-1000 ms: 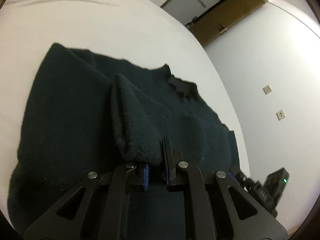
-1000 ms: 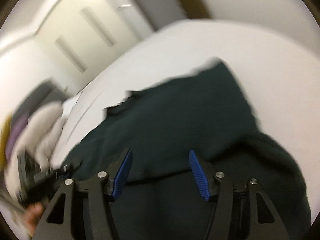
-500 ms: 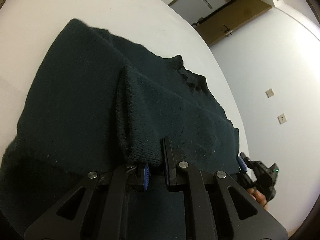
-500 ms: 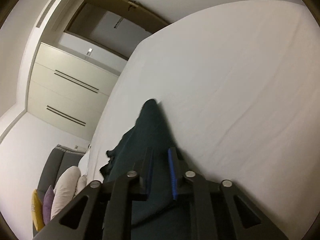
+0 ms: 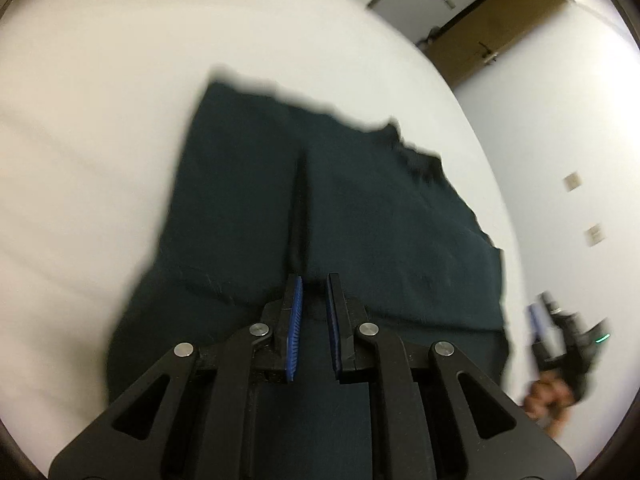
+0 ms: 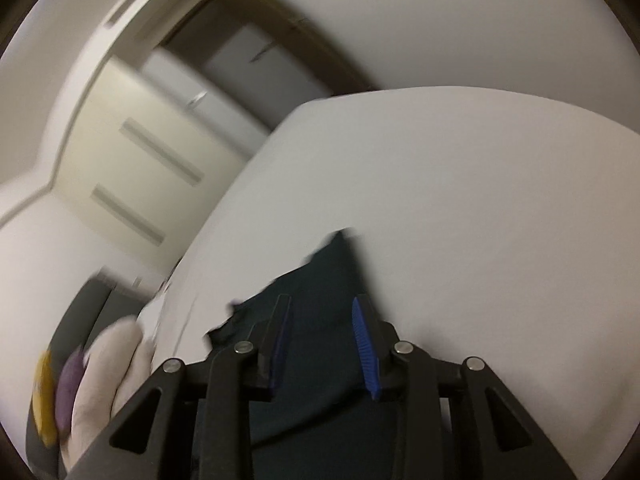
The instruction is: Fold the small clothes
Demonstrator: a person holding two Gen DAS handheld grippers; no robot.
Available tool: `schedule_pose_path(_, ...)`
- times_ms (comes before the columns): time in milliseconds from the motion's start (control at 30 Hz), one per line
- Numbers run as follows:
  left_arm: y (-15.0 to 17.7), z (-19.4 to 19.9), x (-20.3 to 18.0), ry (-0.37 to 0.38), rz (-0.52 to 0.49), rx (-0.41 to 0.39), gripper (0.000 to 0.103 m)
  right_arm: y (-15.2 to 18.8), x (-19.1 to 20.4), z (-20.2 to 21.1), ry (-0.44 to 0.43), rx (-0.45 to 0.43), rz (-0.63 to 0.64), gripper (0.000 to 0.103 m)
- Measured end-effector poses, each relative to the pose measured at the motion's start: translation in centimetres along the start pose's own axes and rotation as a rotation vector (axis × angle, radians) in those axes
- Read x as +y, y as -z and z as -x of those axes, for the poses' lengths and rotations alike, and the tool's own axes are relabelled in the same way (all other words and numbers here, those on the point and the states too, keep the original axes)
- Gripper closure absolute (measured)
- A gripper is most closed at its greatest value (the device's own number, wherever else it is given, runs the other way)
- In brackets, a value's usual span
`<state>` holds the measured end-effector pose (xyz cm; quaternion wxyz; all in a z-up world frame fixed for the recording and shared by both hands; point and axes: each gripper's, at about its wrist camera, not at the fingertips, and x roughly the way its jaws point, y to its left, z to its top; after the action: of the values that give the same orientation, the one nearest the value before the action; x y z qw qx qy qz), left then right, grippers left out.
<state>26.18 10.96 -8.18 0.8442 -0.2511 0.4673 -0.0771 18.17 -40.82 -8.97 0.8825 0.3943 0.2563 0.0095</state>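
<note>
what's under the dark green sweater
The dark green sweater lies spread on a white bed sheet, which shows on all sides of it. Whatever sits directly beneath the knit is covered and cannot be seen.

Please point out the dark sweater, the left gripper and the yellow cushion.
sweater [image 5: 360, 220], left wrist view, middle of body.
left gripper [image 5: 314, 284], left wrist view, between fingertips.
yellow cushion [image 6: 44, 396], right wrist view, its face.

The left gripper [image 5: 312, 284] was a matte black plastic frame of angled struts with triangular cut-outs, joined by four round silver screw heads. Its two flat black fingers [image 5: 335, 300] carried ribbed blue rubber pads on their inner faces. The right gripper [image 6: 322, 306] had the same black struts, silver screws and blue-padded fingers [image 6: 362, 328]. A bare-skinned hand [image 5: 550, 394] showed beside a small green light.
</note>
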Motion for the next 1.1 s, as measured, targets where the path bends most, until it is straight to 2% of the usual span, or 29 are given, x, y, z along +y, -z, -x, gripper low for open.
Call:
schedule_pose_path(67, -0.4, -0.2, -2.7, 0.002, -0.113, -0.044, 0.092, 0.3, 2.0, -2.4, -0.072, 0.054, 0.031, 0.068)
schedule_pose_path(133, -0.6, -2.0, -4.7, 0.013, -0.194, -0.024, 0.092, 0.6, 2.0, -3.9, -0.116, 0.122, 0.02, 0.064)
schedule_pose_path(233, -0.1, -5.9, -5.6, -0.081, -0.274, 0.03, 0.092, 1.8, 0.6, -7.9, -0.067, 0.235, -0.006, 0.063)
schedule_pose_path(267, 0.1, -6.6, -5.1, -0.067, -0.27, 0.027, 0.092, 2.1, -0.2, -8.5, -0.061, 0.247, -0.015, 0.064)
schedule_pose_path(333, 0.5, -6.7, -4.0, 0.002, -0.252, -0.025, 0.092, 2.1, -2.4, -8.7, -0.05, 0.22, -0.017, 0.095)
schedule_pose_path(367, 0.5, -6.8, -3.6, 0.025, -0.236, -0.027, 0.092, 1.9, -4.0, -8.4, -0.044, 0.211, -0.058, 0.103)
schedule_pose_path(400, 0.4, -6.7, -3.4, 0.042, -0.223, -0.023, 0.092, 1.6, -5.3, -7.8, -0.081, 0.187, -0.123, 0.103)
schedule_pose_path(467, 0.1, -6.6, -3.6, 0.041, -0.223, -0.012, 0.092, 0.7, -6.0, -5.9, -0.003, 0.115, -0.129, 0.102)
schedule_pose_path(500, 0.0, -6.2, -4.0, 0.023, -0.234, -0.014, 0.092, 0.3, -5.8, -4.8, 0.025, 0.084, -0.114, 0.093)
schedule_pose_path(533, 0.0, -5.6, -4.4, -0.007, -0.246, -0.028, 0.092, 0.2, -5.6, -4.2, 0.014, 0.075, -0.12, 0.085)
schedule_pose_path(567, 0.2, -4.9, -4.3, -0.035, -0.251, -0.052, 0.092, 0.2, -5.2, -3.4, -0.02, 0.071, -0.132, 0.068)
schedule_pose_path(600, 0.4, -4.4, -4.4, -0.066, -0.251, -0.086, 0.092, 0.4, -4.3, -2.8, -0.063, 0.069, -0.122, 0.06)
schedule_pose_path(633, 0.5, -4.4, -4.1, -0.08, -0.246, -0.093, 0.092, 0.6, -3.3, -2.7, -0.097, 0.073, -0.094, 0.056)
schedule_pose_path(700, 0.6, -5.9, -3.5, -0.089, -0.232, -0.056, 0.092, 2.0, -0.7, -3.3, -0.157, 0.138, -0.021, 0.045)
schedule_pose_path(767, 0.5, -6.4, -3.2, -0.062, -0.234, -0.074, 0.092, 3.4, 0.0, -4.9, -0.153, 0.22, 0.011, 0.039)
schedule_pose_path(800, 0.3, -6.5, -2.9, -0.044, -0.214, -0.065, 0.092, 4.0, -0.3, -6.1, -0.106, 0.265, 0.021, 0.04)
schedule_pose_path(833, 0.1, -6.5, -2.7, -0.023, -0.196, -0.053, 0.092, 4.4, -1.1, -7.0, -0.071, 0.28, 0.023, 0.049)
schedule_pose_path(867, -0.2, -6.6, -2.6, -0.015, -0.195, -0.042, 0.092, 4.3, -2.3, -7.1, -0.048, 0.26, 0.029, 0.076)
schedule_pose_path(900, -0.1, -6.3, -2.5, -0.023, -0.205, -0.032, 0.092, 3.8, -3.2, -6.8, -0.03, 0.261, -0.007, 0.095)
schedule_pose_path(933, 0.2, -5.5, -2.5, -0.047, -0.224, -0.027, 0.092, 3.5, -4.3, -5.8, -0.015, 0.257, -0.066, 0.096)
schedule_pose_path(967, 0.5, -4.6, -2.7, -0.072, -0.244, -0.03, 0.092, 3.3, -4.6, -4.6, 0.0, 0.237, -0.086, 0.09)
schedule_pose_path(1000, 0.8, -3.8, -2.8, -0.097, -0.255, -0.031, 0.092, 2.9, -4.5, -2.6, 0.031, 0.199, -0.065, 0.076)
schedule_pose_path(1033, 1.3, -2.5, -2.7, -0.116, -0.26, -0.026, 0.092, 2.6, -3.9, -0.5, 0.061, 0.159, -0.022, 0.066)
schedule_pose_path(1067, 1.9, -1.1, -2.4, -0.1, -0.258, -0.024, 0.092, 2.6, -3.3, 1.3, 0.082, 0.126, 0.019, 0.046)
schedule_pose_path(1100, 2.6, 0.4, -2.3, -0.076, -0.258, -0.031, 0.091, 2.7, -2.5, 3.2, 0.083, 0.097, 0.065, 0.038)
